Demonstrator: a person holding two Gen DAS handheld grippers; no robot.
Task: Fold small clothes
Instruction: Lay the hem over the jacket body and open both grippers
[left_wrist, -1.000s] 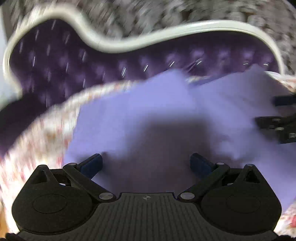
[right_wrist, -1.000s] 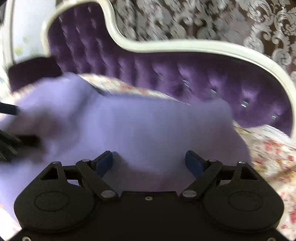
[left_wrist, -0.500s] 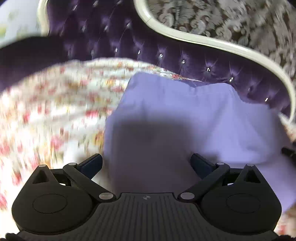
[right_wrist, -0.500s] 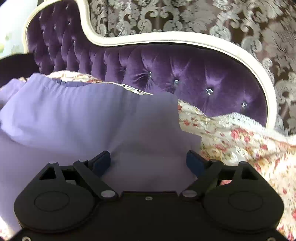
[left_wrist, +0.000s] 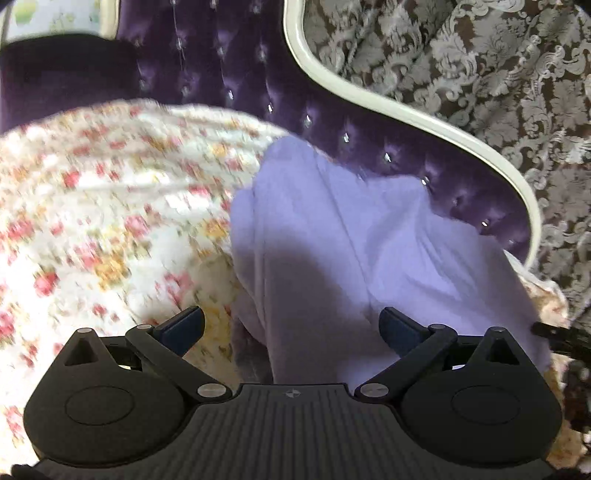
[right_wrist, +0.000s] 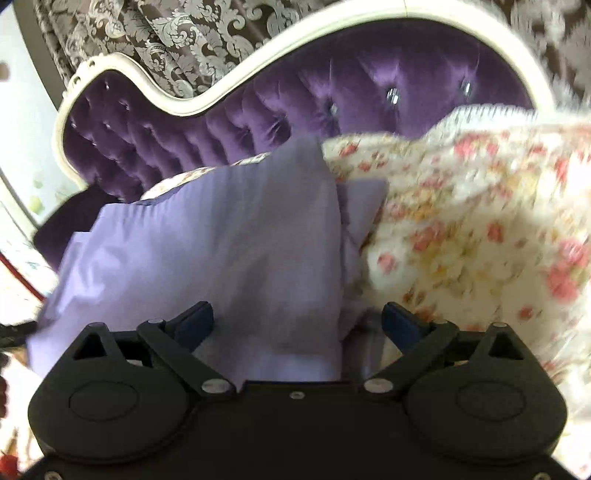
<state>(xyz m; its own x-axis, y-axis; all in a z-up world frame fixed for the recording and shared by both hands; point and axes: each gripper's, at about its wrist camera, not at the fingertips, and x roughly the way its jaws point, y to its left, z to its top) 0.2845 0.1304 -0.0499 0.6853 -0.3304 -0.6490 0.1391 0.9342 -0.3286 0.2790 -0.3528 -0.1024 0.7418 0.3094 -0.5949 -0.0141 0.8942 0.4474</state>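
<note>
Lilac garment (left_wrist: 369, 236) lies on the floral bedspread (left_wrist: 110, 221) between both wide-spread, released claws (left_wrist: 291, 328) (right_wrist: 297, 321).

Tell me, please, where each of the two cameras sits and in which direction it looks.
Left wrist: sits behind the open left gripper, facing the lilac garment, floral bedspread and purple headboard.
Right wrist: sits behind the open right gripper, facing the same garment, bedspread and headboard.
Shared: garment, bedspread, headboard, patterned wall.
</note>
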